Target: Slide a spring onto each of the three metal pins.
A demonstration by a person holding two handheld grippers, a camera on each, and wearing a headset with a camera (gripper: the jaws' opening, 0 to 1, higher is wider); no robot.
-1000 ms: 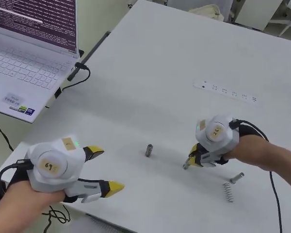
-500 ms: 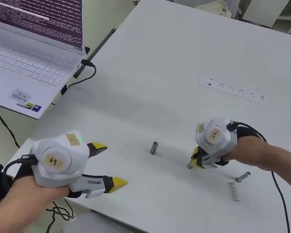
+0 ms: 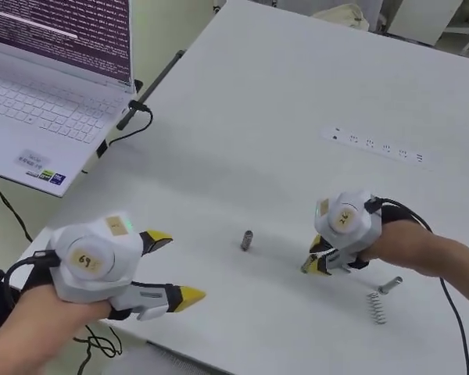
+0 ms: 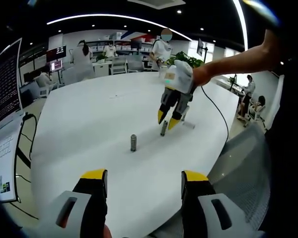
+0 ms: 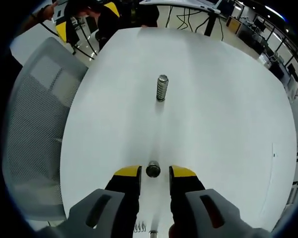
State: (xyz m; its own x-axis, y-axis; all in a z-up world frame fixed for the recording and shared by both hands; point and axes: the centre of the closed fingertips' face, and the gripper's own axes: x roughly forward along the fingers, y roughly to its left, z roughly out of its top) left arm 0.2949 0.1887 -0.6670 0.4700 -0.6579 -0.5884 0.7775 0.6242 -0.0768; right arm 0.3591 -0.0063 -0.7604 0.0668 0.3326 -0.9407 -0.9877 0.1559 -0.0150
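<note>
My left gripper [image 3: 173, 267] is spread wide over the table's [image 3: 297, 94] near edge. My right gripper [image 4: 166, 121] straddles a bare pin [image 5: 153, 169]; I cannot tell whether it pinches.

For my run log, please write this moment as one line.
left gripper: open, empty | right gripper: jaws around upright pin, grip unclear | second pin: standing, spring on | loose spring, third pin: lying flat
</note>
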